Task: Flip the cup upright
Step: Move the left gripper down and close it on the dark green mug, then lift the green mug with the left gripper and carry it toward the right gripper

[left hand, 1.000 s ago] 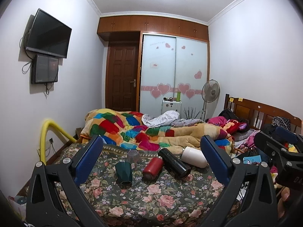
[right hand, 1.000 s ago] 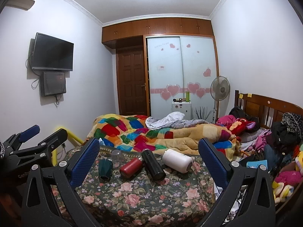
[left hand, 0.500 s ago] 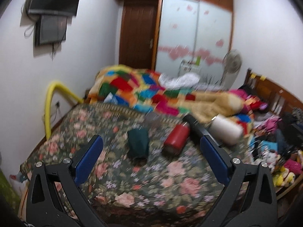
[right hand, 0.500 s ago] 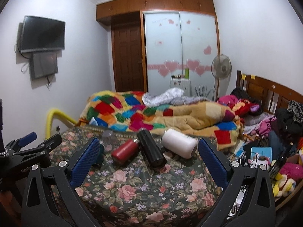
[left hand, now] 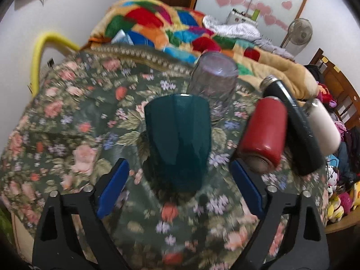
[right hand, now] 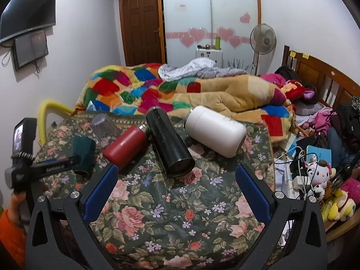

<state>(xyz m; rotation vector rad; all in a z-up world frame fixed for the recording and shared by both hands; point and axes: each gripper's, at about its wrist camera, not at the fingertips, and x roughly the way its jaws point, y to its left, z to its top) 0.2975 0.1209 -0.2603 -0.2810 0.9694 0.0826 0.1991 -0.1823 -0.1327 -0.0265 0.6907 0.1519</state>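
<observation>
A dark teal cup [left hand: 177, 139] stands upside down on the floral cloth [left hand: 67, 117]; it also shows in the right wrist view [right hand: 82, 150]. Behind it a clear glass cup [left hand: 212, 83] stands upside down too, seen in the right wrist view as well [right hand: 103, 128]. My left gripper [left hand: 180, 189] is open, its blue pads on either side of the teal cup's lower end, not touching it. My right gripper [right hand: 176, 186] is open and empty above the cloth, just before the black bottle [right hand: 168, 141].
A red bottle [left hand: 264, 132], the black bottle [left hand: 294, 130] and a white bottle [left hand: 324, 128] lie on their sides to the right. A patchwork quilt [right hand: 180, 92] is heaped behind. Cables, toys and clutter [right hand: 315, 171] lie off the right edge. A yellow tube [right hand: 48, 112] curves at the left.
My left gripper has moved forward and tilted down to the teal cup, which now fills the gap between its pads. My right gripper has moved closer to the bottles.
</observation>
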